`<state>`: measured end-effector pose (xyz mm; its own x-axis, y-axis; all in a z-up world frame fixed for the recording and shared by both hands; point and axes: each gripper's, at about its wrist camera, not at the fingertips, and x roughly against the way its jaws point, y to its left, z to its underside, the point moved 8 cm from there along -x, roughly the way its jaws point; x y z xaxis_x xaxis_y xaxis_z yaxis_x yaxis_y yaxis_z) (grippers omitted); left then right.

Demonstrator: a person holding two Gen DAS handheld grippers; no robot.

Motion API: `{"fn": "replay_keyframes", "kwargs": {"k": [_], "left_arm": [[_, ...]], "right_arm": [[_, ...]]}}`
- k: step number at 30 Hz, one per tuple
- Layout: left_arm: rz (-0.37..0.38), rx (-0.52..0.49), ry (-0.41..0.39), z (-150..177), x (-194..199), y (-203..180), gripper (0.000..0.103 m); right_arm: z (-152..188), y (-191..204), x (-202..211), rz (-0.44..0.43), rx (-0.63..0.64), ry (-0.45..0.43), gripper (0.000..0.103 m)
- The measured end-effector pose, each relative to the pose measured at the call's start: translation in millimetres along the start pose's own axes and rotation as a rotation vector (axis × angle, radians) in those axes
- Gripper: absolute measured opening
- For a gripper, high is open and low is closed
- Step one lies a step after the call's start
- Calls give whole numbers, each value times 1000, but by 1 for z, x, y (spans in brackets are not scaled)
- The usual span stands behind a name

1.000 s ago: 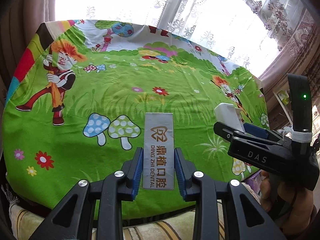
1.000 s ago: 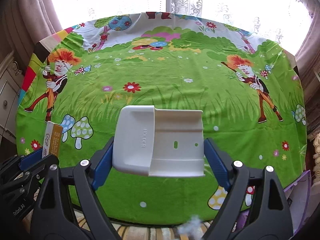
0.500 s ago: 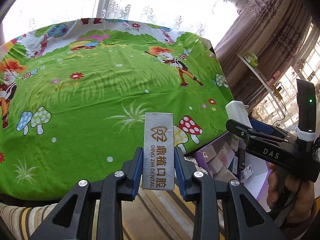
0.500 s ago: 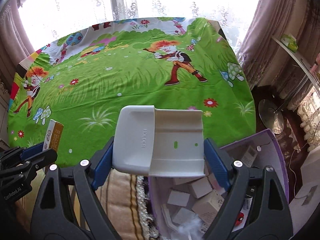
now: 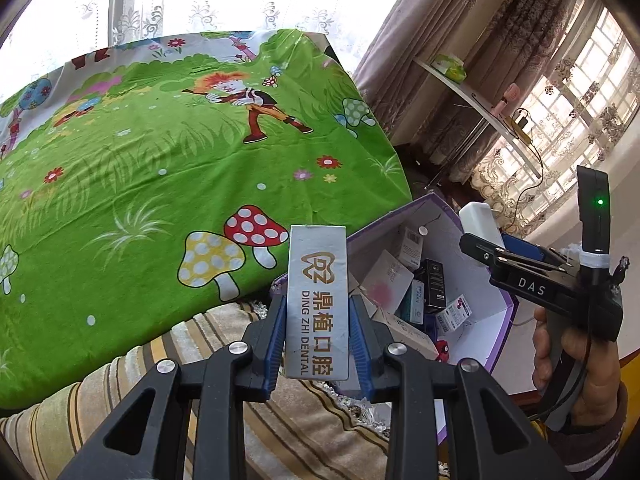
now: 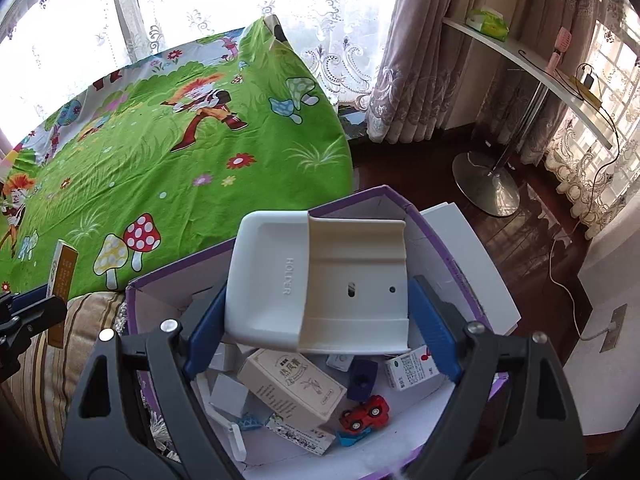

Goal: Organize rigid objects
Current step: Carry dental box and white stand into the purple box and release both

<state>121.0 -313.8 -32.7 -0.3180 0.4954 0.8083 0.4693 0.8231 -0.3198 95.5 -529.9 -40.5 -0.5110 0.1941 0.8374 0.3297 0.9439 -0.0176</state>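
Observation:
My left gripper (image 5: 318,336) is shut on a silver dental box (image 5: 317,300) and holds it upright over the striped cushion, just left of the purple storage box (image 5: 476,344). My right gripper (image 6: 318,320) is shut on a white plastic holder (image 6: 320,284) and holds it above the open purple storage box (image 6: 472,280). The right gripper also shows in the left wrist view (image 5: 500,256), over the box's right side. The left gripper's tip with its box shows at the left edge of the right wrist view (image 6: 60,280).
The purple box holds several small cartons and a red toy car (image 6: 364,412). The table with the green cartoon cloth (image 5: 160,184) lies to the left. A striped cushion (image 5: 200,408) lies below. A stand with a round metal base (image 6: 486,184) is on the floor to the right.
Both grippers have swung right, off the green table toward the purple box, each with its object in its grip. The right gripper is over the box's inside.

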Motion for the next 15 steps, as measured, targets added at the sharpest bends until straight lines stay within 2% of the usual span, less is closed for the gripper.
{"fn": "replay_keyframes", "kwargs": {"k": [15], "left_arm": [[32, -51, 45, -2, -28, -41, 32]], "right_arm": [[3, -50, -17, 49, -49, 19, 87]]}}
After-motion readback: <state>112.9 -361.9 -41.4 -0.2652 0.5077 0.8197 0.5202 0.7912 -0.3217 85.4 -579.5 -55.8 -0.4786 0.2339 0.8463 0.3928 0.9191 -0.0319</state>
